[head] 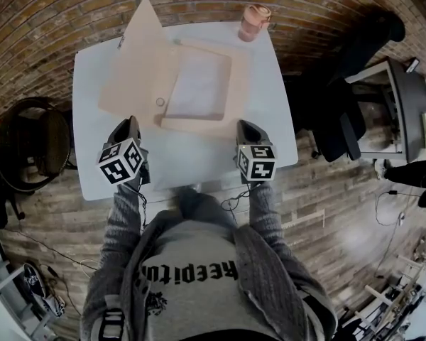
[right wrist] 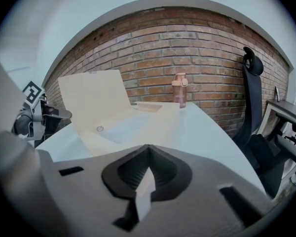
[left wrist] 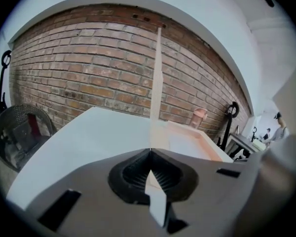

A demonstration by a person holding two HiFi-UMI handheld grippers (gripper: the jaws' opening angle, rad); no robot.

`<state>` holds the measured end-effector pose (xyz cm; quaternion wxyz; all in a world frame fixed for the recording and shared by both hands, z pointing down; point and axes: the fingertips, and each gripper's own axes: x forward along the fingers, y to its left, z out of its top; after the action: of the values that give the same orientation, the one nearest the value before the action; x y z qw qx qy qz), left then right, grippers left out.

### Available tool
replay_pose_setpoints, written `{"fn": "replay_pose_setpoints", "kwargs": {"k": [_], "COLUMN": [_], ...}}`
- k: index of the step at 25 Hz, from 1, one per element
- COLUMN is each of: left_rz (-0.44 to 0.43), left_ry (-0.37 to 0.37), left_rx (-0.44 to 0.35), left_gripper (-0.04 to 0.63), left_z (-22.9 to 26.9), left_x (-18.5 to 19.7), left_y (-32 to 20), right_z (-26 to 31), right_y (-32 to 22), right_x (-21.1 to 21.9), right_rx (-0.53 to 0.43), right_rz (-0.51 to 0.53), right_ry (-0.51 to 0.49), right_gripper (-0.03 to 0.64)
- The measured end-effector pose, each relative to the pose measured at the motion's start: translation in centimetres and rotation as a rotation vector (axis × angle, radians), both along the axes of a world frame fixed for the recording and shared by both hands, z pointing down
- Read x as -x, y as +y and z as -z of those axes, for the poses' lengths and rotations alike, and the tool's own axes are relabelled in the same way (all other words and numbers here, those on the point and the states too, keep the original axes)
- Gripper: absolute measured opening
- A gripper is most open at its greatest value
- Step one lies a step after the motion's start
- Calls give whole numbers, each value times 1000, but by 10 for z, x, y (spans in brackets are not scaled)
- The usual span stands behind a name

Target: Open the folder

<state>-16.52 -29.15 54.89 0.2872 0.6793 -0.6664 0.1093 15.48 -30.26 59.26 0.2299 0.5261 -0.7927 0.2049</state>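
Folder-opening half done: the left gripper (head: 132, 121) pinches the raised cover (head: 137, 62) of the beige folder (head: 199, 84) on the white tabletop (head: 99, 165), while the right gripper (head: 243, 124), pressed together on nothing, hovers at its near edge; laying the cover flat leftward likely comes next.

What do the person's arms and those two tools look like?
Both arms wear grey knitted sleeves. The dark grey wedge-shaped left tool and the matching right tool narrow to a point, with black ribbed pads inside. Each one carries a white cube with black square markers. Thin black cables dangle under the wrists.
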Motion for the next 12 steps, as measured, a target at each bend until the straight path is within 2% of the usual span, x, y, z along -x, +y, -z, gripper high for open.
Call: {"fn": "replay_pose_setpoints", "kwargs": {"k": [5, 12], "left_rz": [63, 64], "left_ry": [-21, -111], "left_rx": [65, 130], "left_gripper": [9, 11], "left_z": [-19, -37], "left_x": [17, 28], "left_y": [1, 3], "right_z": [0, 0], "right_y": [0, 0], "right_x": [0, 0], "right_rx": [-4, -7], "right_rz": [0, -4], "right_ry": [1, 1], "right_gripper": [3, 3]}}
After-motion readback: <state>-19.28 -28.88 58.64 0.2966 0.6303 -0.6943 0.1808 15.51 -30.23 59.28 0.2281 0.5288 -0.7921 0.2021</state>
